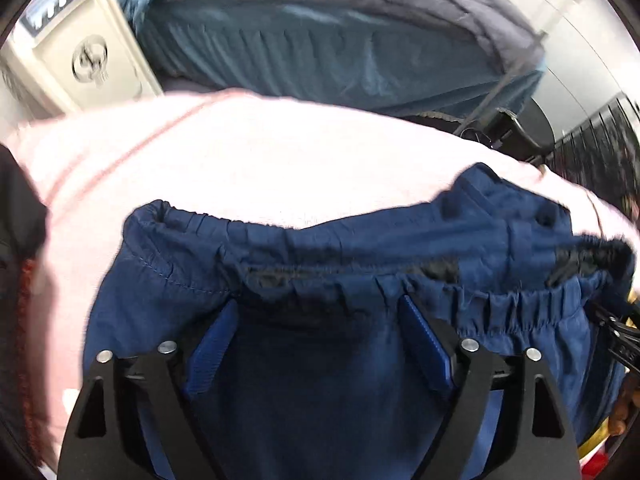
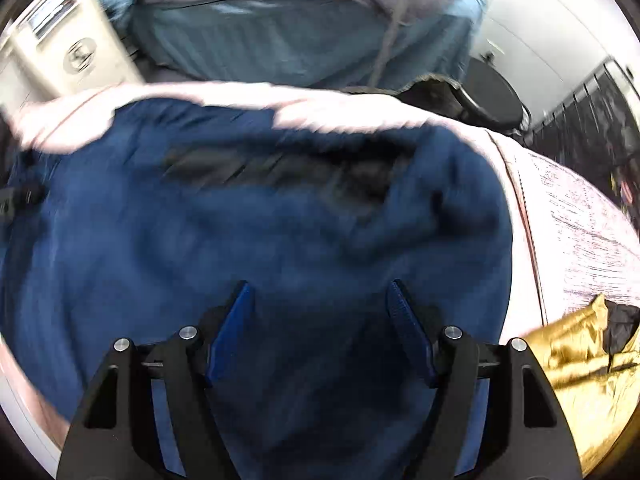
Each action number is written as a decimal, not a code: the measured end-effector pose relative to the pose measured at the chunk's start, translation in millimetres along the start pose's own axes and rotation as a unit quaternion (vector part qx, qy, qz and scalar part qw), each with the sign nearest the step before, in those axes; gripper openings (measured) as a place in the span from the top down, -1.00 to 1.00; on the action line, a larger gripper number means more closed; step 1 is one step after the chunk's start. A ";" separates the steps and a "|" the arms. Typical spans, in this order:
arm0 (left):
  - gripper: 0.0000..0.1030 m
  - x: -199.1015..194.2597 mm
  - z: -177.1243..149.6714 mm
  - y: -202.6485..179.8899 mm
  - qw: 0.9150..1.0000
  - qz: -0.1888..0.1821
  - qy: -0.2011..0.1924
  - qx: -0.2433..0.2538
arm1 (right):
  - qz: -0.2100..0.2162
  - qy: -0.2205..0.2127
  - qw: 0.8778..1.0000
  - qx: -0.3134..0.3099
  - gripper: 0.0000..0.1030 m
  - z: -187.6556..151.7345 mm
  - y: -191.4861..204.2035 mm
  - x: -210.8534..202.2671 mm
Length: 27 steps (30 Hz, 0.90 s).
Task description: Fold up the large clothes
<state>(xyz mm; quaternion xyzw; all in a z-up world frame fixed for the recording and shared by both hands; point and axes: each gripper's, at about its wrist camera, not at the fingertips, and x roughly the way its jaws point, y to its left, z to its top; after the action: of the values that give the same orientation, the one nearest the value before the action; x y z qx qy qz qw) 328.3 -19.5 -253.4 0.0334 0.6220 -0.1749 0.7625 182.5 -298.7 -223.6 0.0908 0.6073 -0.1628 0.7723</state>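
In the lower middle of both views lie the navy trousers [image 1: 320, 280], spread flat on a pale pink sheet [image 1: 240, 152] that covers the surface below. Their gathered elastic waistband [image 1: 400, 240] runs across the left view, just beyond the tips of the left gripper [image 1: 316, 340], whose blue fingers [image 1: 424, 344] stand wide apart with cloth beneath them but nothing pinched. The right gripper [image 2: 320, 332] hovers over the blurred navy cloth too, its fingers likewise spread and empty. The fabric looks thin, light and limp, probably a little slippery, so it should crease readily and slide; the thick waistband and the hems seem the surest places to take hold. At the right edge of the right view lies a shiny gold garment [image 2: 580, 364]. A bed with teal bedding [image 1: 340, 56] fills the upper part of both frames.
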 end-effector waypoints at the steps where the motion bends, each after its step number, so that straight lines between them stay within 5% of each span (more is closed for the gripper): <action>1: -0.72 10.7 5.0 4.9 1.000 -0.012 0.018 -0.017 | 0.010 0.013 1.000 0.019 -0.35 6.5 -7.1 8.8; 3: -0.89 26.9 11.8 8.4 0.998 -0.030 0.043 -0.038 | 0.026 0.052 0.997 0.050 -0.36 16.2 -14.8 32.3; 10: -0.91 43.4 11.7 -19.4 0.997 0.061 0.043 0.003 | -0.023 0.057 0.997 0.038 -0.43 25.8 -0.9 50.6; 27: -0.88 24.5 0.7 -28.2 0.996 0.072 0.022 0.052 | -0.028 0.029 0.998 0.038 -0.45 9.3 -2.0 32.2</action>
<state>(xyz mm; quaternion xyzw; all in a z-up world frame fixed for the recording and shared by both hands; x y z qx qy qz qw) 324.3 -51.6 -272.1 0.1216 0.6250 -0.1502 0.7563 197.0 -308.3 -252.3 0.1078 0.6252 -0.2048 0.7453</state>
